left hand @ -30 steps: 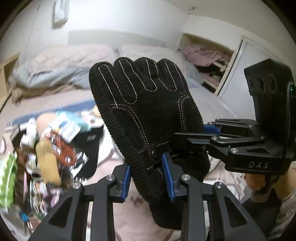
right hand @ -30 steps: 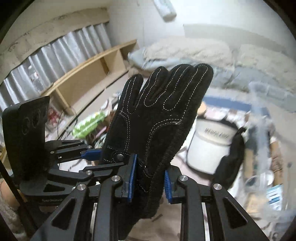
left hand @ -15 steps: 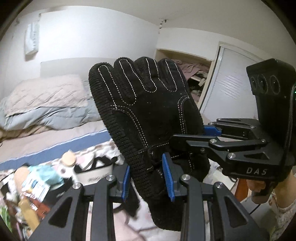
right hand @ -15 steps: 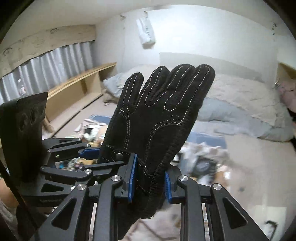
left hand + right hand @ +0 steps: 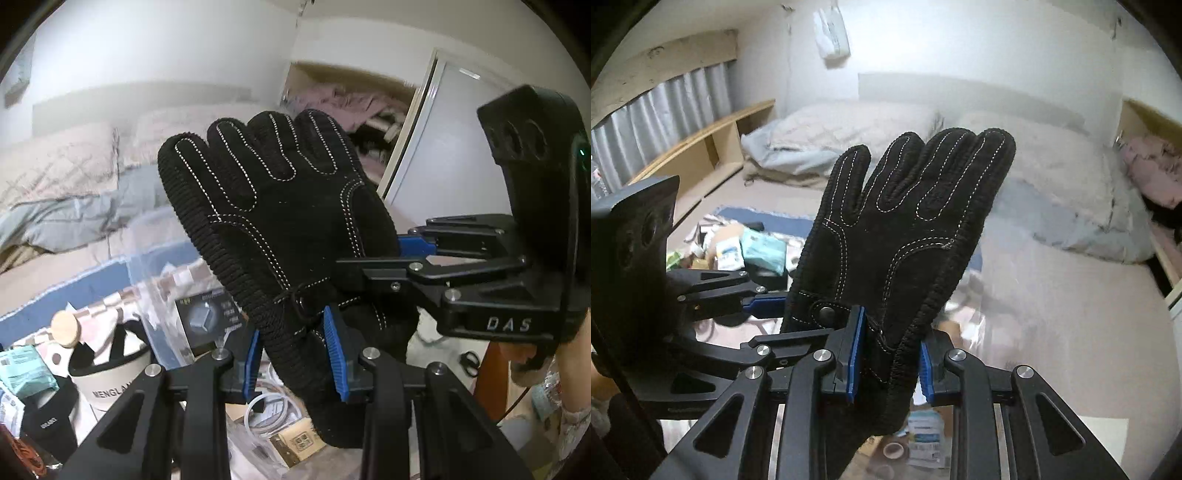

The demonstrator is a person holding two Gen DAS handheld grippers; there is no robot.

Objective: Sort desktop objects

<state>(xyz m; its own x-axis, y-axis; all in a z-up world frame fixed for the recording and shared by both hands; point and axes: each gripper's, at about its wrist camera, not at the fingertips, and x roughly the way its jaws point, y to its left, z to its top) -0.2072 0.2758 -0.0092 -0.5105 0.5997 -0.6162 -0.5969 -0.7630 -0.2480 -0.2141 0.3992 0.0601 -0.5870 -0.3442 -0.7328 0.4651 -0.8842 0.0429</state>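
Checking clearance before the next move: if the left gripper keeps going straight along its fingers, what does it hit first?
Apart from the black glove that the left gripper and right gripper clamp, probably the clear plastic bin and desk clutter below; depth is unclear.

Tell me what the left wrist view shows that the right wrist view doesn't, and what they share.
Left wrist only: an open closet with pinkish clothes, a white MENGLAN cup, coiled white cable.

Right wrist only: grey curtains, a wooden shelf, a white wall unit.

Both: one black glove with white stitching, fingers up, pinched near the cuff by the left claw and by the right claw; the bed behind.
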